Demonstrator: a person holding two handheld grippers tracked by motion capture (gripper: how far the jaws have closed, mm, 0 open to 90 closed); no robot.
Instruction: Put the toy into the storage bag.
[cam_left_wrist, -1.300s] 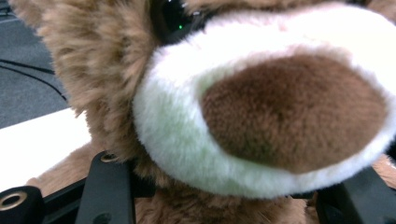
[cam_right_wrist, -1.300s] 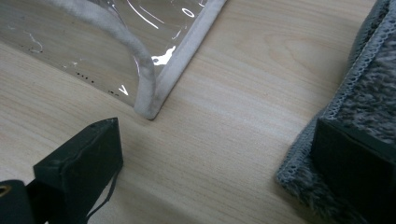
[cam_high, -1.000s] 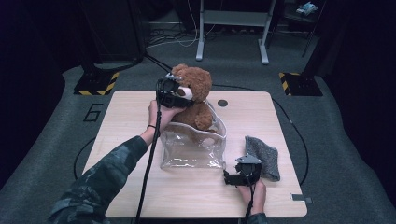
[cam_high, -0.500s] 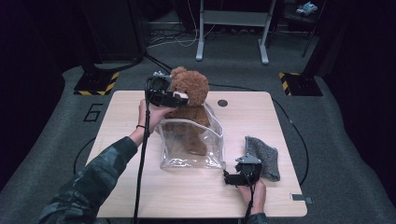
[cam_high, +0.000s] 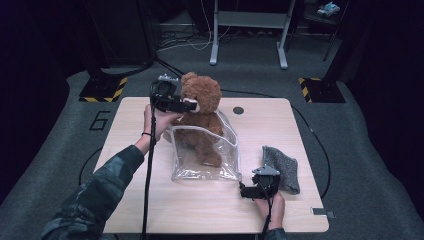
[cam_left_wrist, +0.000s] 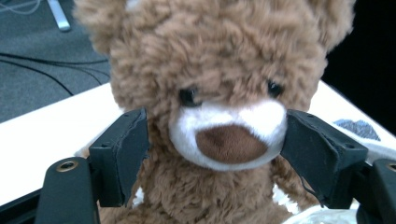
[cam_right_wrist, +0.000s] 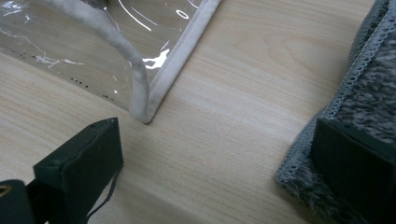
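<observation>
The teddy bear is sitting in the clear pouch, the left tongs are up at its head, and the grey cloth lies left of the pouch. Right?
Not quite: the grey cloth lies right of the clear pouch, beside the right tongs, as the high view shows. The teddy bear does sit in the pouch, left tongs at its head.

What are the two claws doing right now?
Left claw: open around the brown plush teddy bear's muzzle; just widened.
Right claw: open, empty.
</observation>
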